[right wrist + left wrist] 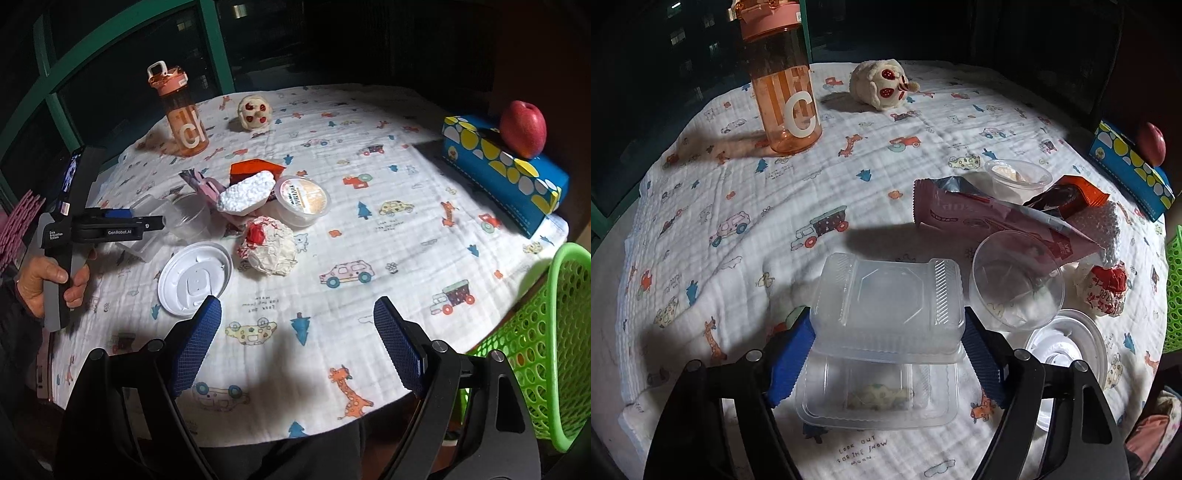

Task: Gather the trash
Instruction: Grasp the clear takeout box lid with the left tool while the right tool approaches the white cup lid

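Note:
A clear plastic clamshell box (886,306) lies open on the cloth, its lid raised between my left gripper's (888,354) blue pads. The pads stand beside the lid's two sides; I cannot tell whether they press it. Right of it lie a clear cup (1015,284), a white lid (1067,350), a crumpled paper ball (1104,291), a pink wrapper (993,218), an orange wrapper (1071,195) and a small tub (1019,173). My right gripper (297,343) is open and empty over the table's near edge. The white lid (195,278) and paper ball (271,245) lie ahead of it.
An orange water bottle (783,85) and a plush toy (882,83) stand at the far side. A blue tissue box (506,170) with a red apple (522,129) on it sits at the right. A green mesh basket (546,354) stands beside the table at the right.

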The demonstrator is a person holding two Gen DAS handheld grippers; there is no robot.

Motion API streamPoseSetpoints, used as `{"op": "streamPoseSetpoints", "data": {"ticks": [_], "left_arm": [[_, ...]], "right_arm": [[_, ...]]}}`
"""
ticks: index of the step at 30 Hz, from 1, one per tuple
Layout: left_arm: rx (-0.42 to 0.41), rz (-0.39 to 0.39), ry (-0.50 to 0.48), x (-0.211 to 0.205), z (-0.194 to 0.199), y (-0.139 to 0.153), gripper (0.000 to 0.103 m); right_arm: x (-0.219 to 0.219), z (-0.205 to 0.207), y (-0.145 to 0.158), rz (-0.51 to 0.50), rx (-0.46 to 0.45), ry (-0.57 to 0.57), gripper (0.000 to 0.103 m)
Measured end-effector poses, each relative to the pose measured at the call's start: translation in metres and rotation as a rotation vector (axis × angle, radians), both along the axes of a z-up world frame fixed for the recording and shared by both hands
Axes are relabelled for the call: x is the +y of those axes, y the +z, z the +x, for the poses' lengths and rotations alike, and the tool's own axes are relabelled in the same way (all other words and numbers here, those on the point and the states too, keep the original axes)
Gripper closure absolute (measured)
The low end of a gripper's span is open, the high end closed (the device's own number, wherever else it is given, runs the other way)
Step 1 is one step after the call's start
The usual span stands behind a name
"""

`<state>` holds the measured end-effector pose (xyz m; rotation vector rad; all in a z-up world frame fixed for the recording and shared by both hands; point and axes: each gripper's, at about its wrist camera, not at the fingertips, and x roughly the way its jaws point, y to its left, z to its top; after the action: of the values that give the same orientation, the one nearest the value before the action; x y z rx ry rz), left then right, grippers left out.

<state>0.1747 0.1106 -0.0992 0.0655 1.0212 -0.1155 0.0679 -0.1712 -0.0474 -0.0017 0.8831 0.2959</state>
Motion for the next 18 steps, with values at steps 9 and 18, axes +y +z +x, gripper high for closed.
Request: {"op": "streamPoseSetpoints", "data": {"ticks": [9, 18], "left_arm": [[-0.047, -0.045, 0.043, 0.012, -0.012, 0.026, 0.028], [-0.094, -0.076, 0.071, 0.017, -0.026, 0.051, 0.028]], "right_arm": [[0.037, 0.006, -0.011, 0.017, 0.028, 0.092, 0.019], [0.083, 0.021, -0.036, 0.060, 0.098, 0.193, 0.019]]}}
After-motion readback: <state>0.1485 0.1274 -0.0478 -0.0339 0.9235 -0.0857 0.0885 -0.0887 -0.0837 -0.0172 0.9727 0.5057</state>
